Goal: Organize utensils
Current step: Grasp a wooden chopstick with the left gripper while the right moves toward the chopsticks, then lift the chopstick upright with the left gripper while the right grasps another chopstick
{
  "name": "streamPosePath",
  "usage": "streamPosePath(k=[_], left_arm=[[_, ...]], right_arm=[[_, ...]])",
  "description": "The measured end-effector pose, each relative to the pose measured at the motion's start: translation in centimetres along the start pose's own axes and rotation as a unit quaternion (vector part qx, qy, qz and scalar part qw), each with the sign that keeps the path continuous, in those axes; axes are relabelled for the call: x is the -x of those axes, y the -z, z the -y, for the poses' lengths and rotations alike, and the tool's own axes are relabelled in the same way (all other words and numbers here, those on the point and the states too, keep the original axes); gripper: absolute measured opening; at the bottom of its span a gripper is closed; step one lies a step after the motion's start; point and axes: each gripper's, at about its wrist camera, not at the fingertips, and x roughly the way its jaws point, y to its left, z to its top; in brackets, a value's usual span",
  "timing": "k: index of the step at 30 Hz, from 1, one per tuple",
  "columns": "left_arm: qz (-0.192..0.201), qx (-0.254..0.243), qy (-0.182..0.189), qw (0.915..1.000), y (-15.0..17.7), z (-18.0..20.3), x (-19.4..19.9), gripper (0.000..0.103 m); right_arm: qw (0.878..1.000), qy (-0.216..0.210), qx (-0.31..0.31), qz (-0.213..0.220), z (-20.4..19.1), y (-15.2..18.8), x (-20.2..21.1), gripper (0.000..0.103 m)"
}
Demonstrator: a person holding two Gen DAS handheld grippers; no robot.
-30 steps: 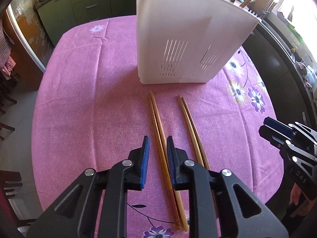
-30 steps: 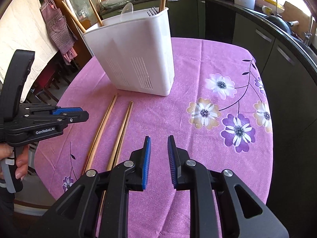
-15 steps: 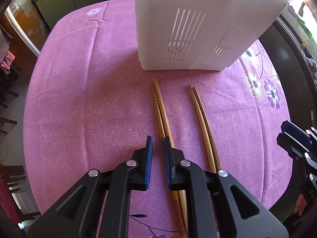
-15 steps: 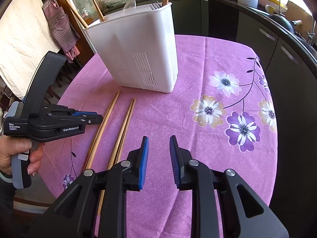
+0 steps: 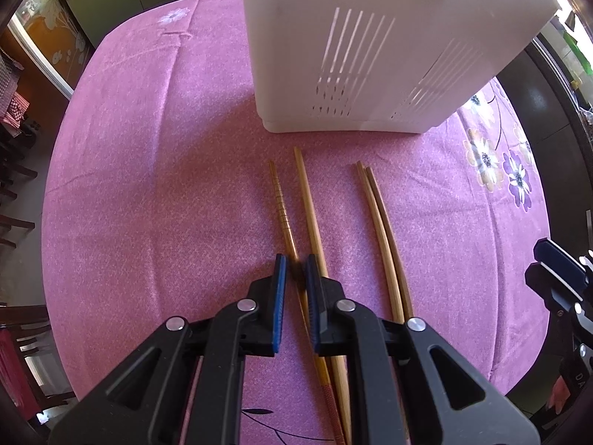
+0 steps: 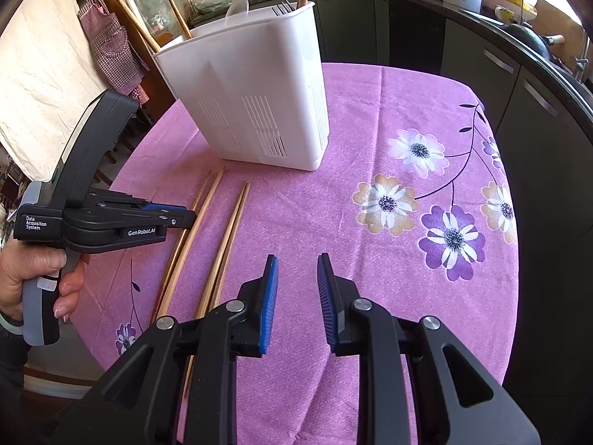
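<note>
**Now the left gripper is closed on a ridged chopstick**

Left wrist view: Down at lower centre, the left gripper (image 5: 294, 270) has its blue pads drawn nearly together on the ridged chopstick (image 5: 280, 200); its jaws have just been closing, and the stick runs between them, its far tip pointing up the frame. Just right of it lies a plain chopstick (image 5: 310, 207), passing under the right-hand finger. Further right, a pair of chopsticks (image 5: 381, 218) lies side by side, touching along most of its length. All four rest on the pink flowered cloth of the bench (image 5: 148, 185). The white slotted utensil holder (image 5: 370, 44) stands upright at the top of the frame, just beyond the chopstick tips. The right gripper (image 5: 556, 270) shows at the right edge.

Right wrist view: Low in the middle of the frame, the right gripper (image 6: 294, 296) hangs above bare cloth with its jaws partly open and nothing between them. At left, a hand (image 6: 33, 274) holds the left gripper (image 6: 187, 218), whose tips meet the leftmost chopstick. The pair of chopsticks (image 6: 229, 233) lies just left of the right gripper. The utensil holder (image 6: 252, 96) stands in the upper middle, with several utensils sticking out of its top.
</note>
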Motion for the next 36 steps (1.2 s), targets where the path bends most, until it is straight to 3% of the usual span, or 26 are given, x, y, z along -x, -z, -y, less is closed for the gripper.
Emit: streamPosePath(k=[4,8,14,23,36], left_arm=[[0.001,0.003,0.009,1.0000,-0.3,-0.4,0.1,0.006],[0.027,0.006,0.018,0.9995,0.2,-1.5,2.1,0.006],[0.085,-0.001,0.027,0.9960,1.4,-3.0,7.1,0.006],[0.182,-0.019,0.032,0.9826,5.0,-3.7,14.6,0.006],[0.209,-0.040,0.027,0.9768,7.1,-3.9,15.9,0.006]], right_arm=[[1.000,0.002,0.002,-0.004,-0.1,-0.1,-0.2,0.024],[1.000,0.005,0.007,-0.011,-0.4,-0.3,-0.6,0.027],[1.000,0.004,0.012,-0.017,-1.5,-1.1,-1.3,0.027],[0.999,0.009,0.025,-0.046,-3.4,-2.2,-4.0,0.027],[0.995,0.021,0.037,-0.087,-5.9,-3.5,-8.7,0.026]])
